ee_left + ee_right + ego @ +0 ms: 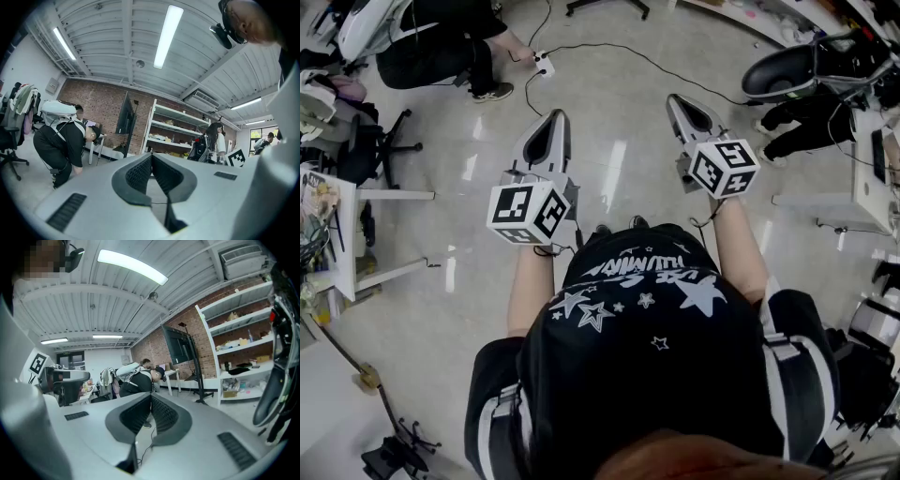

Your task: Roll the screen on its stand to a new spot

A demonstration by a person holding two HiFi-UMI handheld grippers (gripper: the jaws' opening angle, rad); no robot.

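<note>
The screen [125, 117] is a dark flat panel on a tall black wheeled stand, far off by the brick wall. In the right gripper view the screen [180, 345] sits over its stand base [202, 399], next to the shelving. Both grippers are held out at waist height over bare floor, well short of it. My left gripper [553, 114] is shut with nothing between its pads [140, 171]. My right gripper [675, 98] also has its pads [161, 413] together and empty.
A person in dark clothes with a white backpack [58, 140] crouches on the floor ahead to the left [441, 47]. A power strip and cable [544, 64] lie on the floor. White shelving [243, 352] lines the wall. An office chair [787, 70] stands to the right and a white table [347, 234] to the left.
</note>
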